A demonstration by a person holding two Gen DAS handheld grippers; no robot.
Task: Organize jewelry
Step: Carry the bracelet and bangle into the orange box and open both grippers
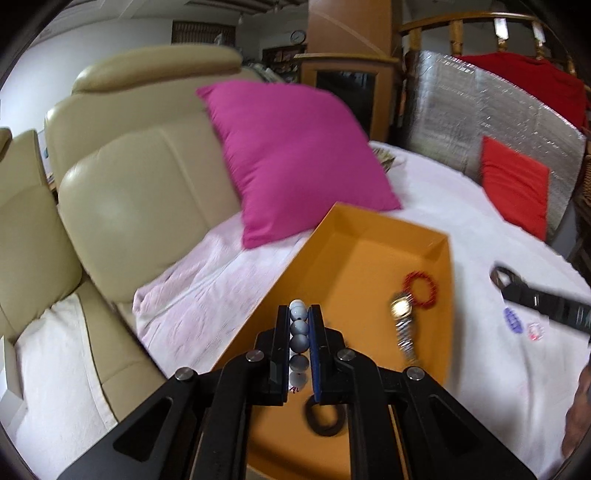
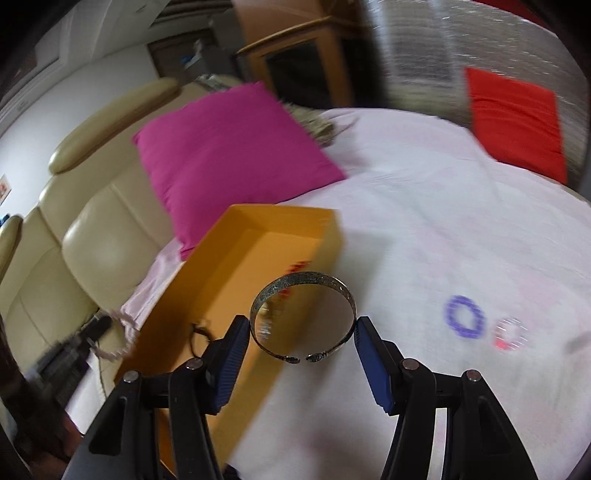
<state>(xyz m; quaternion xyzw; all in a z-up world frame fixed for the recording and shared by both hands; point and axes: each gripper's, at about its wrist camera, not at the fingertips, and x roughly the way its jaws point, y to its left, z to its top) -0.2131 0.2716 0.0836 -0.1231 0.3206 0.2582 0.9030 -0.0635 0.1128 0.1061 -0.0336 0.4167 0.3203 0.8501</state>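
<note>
A magenta cushion (image 1: 295, 158) leans against the backrest of a cream leather sofa (image 1: 136, 177), its lower corner resting on a pale pink-white quilted cover (image 1: 443, 206) spread over the seat. Farther along the cover a red cushion (image 1: 515, 186) stands against a silver foil-faced panel (image 1: 480, 110). Behind that panel runs a wooden railing (image 1: 461, 26) with a red cloth (image 1: 528, 81) draped over it. A wooden cabinet with a dark glass door (image 1: 347, 92) stands behind the sofa, and a round wall clock (image 1: 297, 36) hangs beyond it. A white towel (image 1: 55, 350) lies on the near sofa seat.
</note>
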